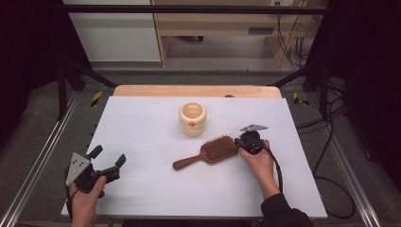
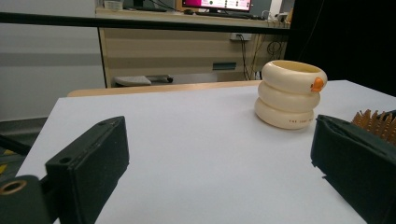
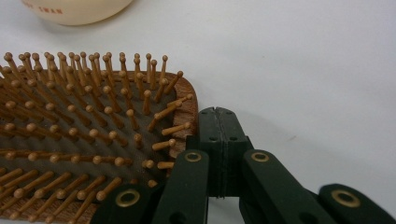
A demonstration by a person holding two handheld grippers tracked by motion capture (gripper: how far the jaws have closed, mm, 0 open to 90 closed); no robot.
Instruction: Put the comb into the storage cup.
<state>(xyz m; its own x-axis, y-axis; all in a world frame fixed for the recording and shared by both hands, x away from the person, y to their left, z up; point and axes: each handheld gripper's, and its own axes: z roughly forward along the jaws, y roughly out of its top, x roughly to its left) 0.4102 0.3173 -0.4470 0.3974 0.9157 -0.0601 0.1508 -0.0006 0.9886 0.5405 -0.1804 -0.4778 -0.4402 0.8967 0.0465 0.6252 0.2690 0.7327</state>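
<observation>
Landmark: cup (image 1: 192,118), standing on table (image 1: 142,142) behind centre. Hairbrush (image 1: 212,152) lies just in front of cup, slightly right, handle trailing front-left. Right gripper (image 1: 242,143) touches brush head's edge, front-right of cup. Left gripper (image 1: 108,157) sits well apart, front-left of cup, near table's front-left corner.

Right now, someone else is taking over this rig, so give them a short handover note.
Left claw: open, holding nothing, near the table's front left.
Right claw: jaws pressed together beside the far end of the hairbrush head; it is not gripping the brush.
Hairbrush lies bristles up; cream cup stands upright behind it.
Done: nothing lifted.
Left: probably grasp the brush.
</observation>
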